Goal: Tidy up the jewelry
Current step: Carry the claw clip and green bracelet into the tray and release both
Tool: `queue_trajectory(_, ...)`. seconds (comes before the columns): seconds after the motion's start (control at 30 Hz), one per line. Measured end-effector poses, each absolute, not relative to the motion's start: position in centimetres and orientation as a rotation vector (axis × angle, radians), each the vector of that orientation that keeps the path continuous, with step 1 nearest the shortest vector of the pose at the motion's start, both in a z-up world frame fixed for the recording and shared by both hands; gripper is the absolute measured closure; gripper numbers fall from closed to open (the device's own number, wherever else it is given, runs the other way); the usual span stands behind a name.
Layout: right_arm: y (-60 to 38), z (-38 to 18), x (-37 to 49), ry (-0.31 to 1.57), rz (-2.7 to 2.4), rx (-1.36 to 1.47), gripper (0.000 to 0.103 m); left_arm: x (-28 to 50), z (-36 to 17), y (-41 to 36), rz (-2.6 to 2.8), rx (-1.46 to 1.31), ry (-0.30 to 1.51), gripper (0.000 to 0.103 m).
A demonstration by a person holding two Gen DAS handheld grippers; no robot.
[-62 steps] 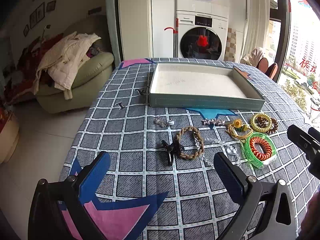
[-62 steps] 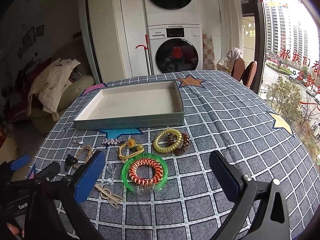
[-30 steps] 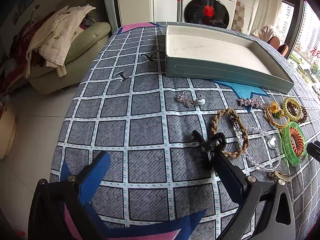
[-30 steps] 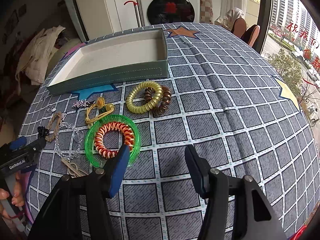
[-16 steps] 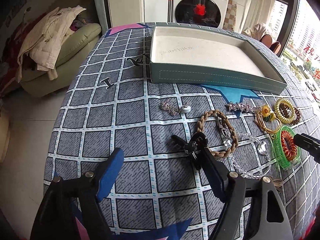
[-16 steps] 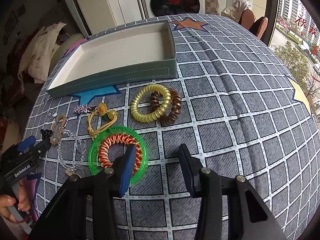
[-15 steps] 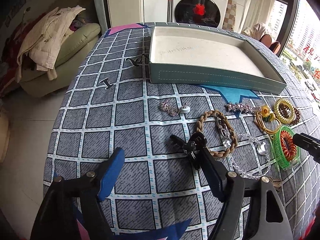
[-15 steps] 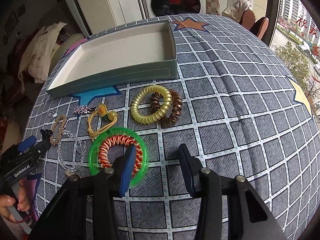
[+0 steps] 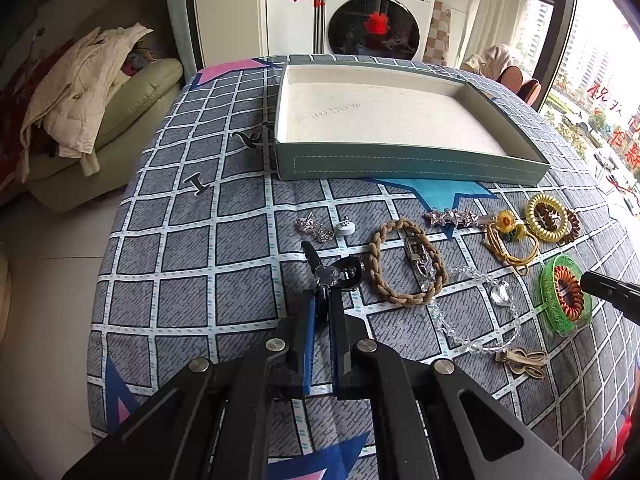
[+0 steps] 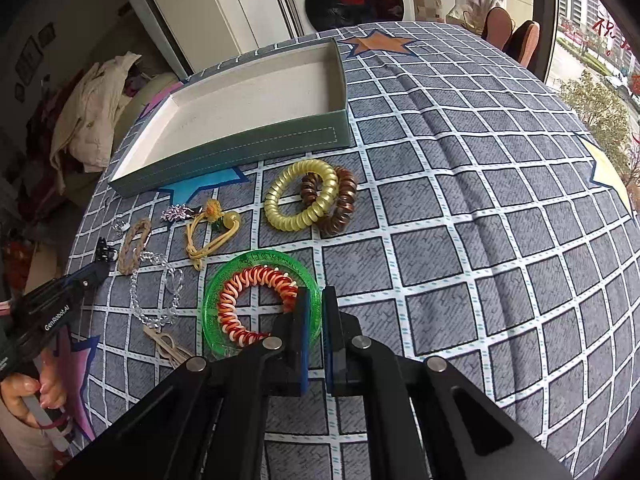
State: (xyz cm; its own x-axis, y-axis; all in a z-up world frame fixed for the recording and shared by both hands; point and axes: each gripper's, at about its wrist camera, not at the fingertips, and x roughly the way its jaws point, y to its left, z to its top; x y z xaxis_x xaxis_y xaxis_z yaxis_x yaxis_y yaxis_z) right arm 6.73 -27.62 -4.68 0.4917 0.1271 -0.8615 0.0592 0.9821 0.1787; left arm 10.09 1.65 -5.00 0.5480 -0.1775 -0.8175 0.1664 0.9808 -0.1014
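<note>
My left gripper [image 9: 325,300] is shut on a black hair clip [image 9: 348,270] with a clear heart stone, lying on the checked tablecloth. My right gripper [image 10: 317,294] is shut on the near right rim of a green bangle [image 10: 260,258], which rings an orange-and-white spiral hair tie [image 10: 244,280]. A teal tray [image 9: 400,162] with a pale, bare floor sits behind the jewelry, its front wall [image 10: 240,148] facing me. In the right wrist view a hand at the lower left holds the left gripper [image 10: 98,268].
Between the grippers lie a braided rope bracelet [image 9: 404,268], a crystal bead chain [image 9: 472,320], a yellow cord with a flower [image 9: 508,228], a silver star clip [image 9: 452,216], yellow [image 10: 300,196] and brown [image 10: 344,200] spiral ties. The table edge drops off left toward a sofa [image 9: 100,120].
Both grippers went from wide open to shut. The left closed on the black hair clip, the right on the green bangle's rim. Neither hand shifted much.
</note>
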Motion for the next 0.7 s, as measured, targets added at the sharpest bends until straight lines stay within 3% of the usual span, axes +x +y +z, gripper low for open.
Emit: queue_trajectory(0.7,-26.8,1.7,9.9,0.916,0.154,0.246,0.097,11.5,1.3,1.6,-0.27,-0.033,0.86,0.077)
